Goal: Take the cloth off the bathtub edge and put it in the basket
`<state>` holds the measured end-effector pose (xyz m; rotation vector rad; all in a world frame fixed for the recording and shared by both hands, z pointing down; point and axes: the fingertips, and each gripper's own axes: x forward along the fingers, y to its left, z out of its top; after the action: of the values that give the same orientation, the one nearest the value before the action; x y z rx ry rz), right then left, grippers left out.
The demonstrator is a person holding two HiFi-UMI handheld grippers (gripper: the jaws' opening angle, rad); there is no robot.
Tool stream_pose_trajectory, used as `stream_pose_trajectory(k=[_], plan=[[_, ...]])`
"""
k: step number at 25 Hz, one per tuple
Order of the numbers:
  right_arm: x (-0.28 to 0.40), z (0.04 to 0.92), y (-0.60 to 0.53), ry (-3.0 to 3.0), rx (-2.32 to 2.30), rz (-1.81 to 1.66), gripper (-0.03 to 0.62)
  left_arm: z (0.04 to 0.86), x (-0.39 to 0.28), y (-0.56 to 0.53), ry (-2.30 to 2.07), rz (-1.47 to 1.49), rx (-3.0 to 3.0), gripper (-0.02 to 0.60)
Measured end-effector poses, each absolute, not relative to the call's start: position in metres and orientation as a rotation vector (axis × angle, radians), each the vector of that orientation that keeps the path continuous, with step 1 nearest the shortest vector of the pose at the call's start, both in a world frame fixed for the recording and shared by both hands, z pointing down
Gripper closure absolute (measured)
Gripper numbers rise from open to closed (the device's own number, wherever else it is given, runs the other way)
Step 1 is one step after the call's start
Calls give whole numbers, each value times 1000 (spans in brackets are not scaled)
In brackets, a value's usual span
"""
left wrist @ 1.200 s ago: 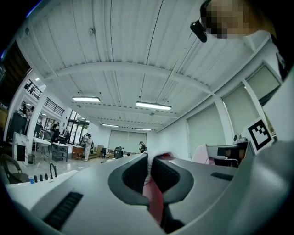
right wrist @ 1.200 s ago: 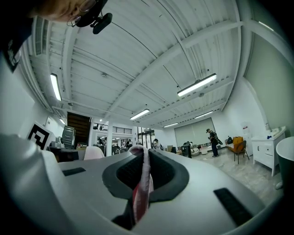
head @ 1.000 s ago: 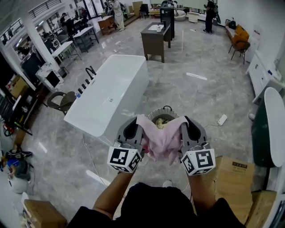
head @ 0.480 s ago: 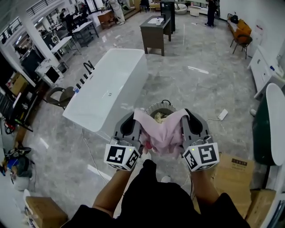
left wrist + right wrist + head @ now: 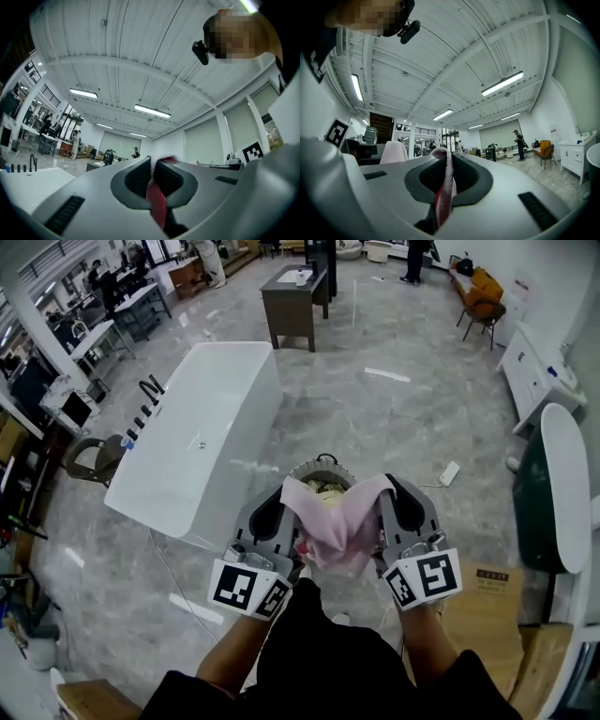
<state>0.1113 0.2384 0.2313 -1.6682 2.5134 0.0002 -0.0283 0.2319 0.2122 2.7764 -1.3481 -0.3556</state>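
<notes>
No legible text anywhere, dark print on the cardboard box [image 5: 489, 601] too small to read

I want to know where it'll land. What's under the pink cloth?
A round basket sits on the floor below it. Its far rim and something pale inside show; the cloth hides the rest of the basket.

Bright, even light from ceiling strip lamps [image 5: 152, 110]; soft glare on the polished floor [image 5: 387, 375]. Gripper views curve strongly, corners dark.
</notes>
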Motion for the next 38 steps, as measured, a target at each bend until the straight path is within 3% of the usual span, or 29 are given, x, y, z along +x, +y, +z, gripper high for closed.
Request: stream_pose_trajectory(k=[38], plan=[[65, 228, -28, 2369, -1941, 5, 557, 221, -66, -59, -996, -388, 2781, 560]])
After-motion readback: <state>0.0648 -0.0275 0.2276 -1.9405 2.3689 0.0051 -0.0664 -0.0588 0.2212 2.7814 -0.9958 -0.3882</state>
